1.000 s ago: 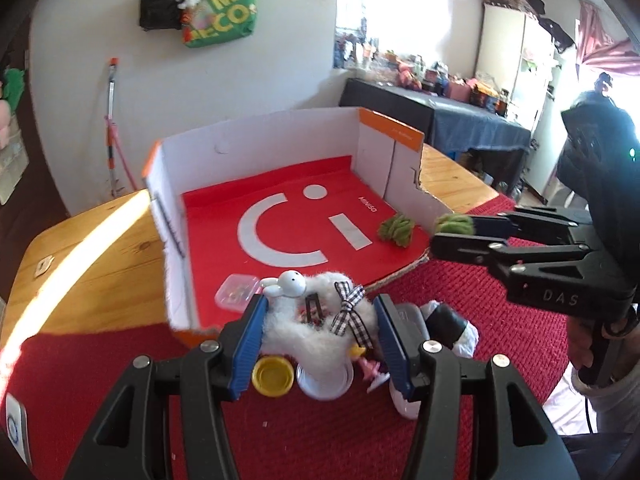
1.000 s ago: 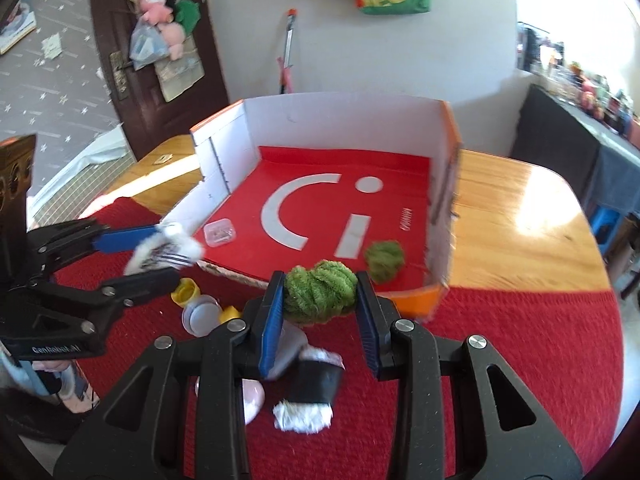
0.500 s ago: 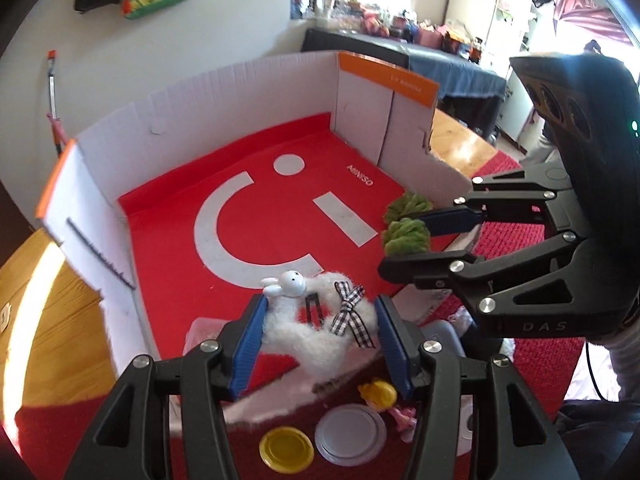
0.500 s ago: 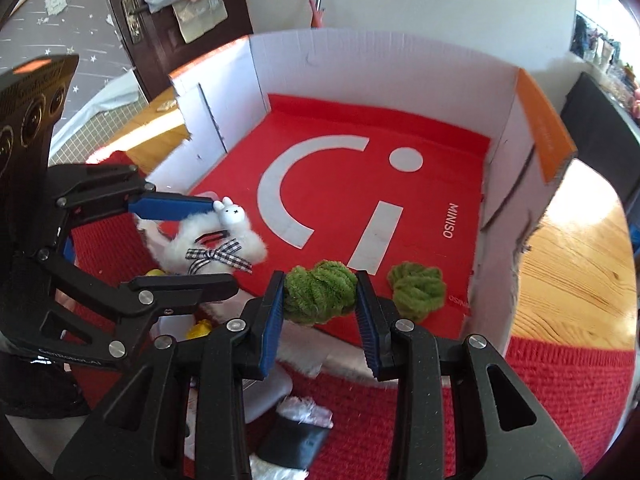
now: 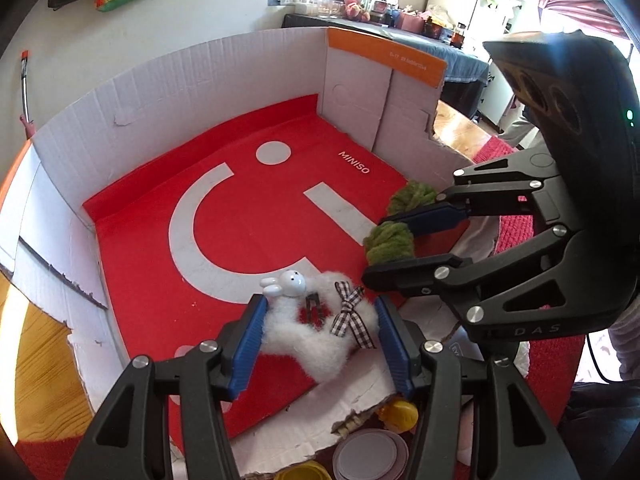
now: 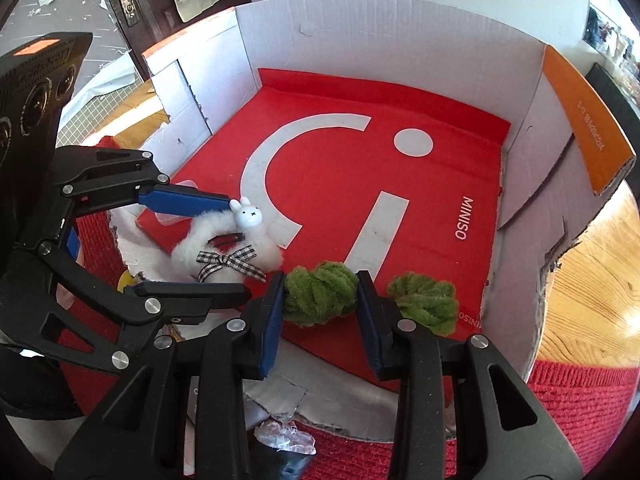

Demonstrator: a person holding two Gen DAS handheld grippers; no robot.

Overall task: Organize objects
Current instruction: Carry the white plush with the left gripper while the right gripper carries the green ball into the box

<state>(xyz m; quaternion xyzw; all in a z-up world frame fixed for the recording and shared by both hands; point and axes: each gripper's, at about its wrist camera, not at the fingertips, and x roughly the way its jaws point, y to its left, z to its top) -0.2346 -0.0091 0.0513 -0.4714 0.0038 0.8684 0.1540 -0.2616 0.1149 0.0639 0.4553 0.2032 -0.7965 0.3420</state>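
Note:
A white fluffy toy (image 5: 320,344) with a rabbit head and a checked bow sits between the blue pads of my left gripper (image 5: 320,312), which is shut on it. It hangs just over the near part of the red floor of the open cardboard box (image 5: 200,92). My right gripper (image 6: 320,284) is shut on a green yarn ball (image 6: 320,300) low over the same box's (image 6: 360,28) front right part. A second green yarn ball (image 6: 424,304) lies on the floor beside it. Both show from the side: the left gripper (image 6: 236,248) and the right gripper (image 5: 376,250).
Outside the box's torn front edge lie a yellow lid (image 5: 304,472), a pale round lid (image 5: 370,450) and a small yellow toy (image 5: 400,416) on the red mat (image 6: 580,392). A black roll with crumpled white stuff (image 6: 286,440) lies below my right gripper. The wooden table (image 6: 592,280) shows to the right.
Both grippers moved forward and down, from before the box's front edge to over its floor, carrying the white toy and the green ball. Both grips are unchanged.

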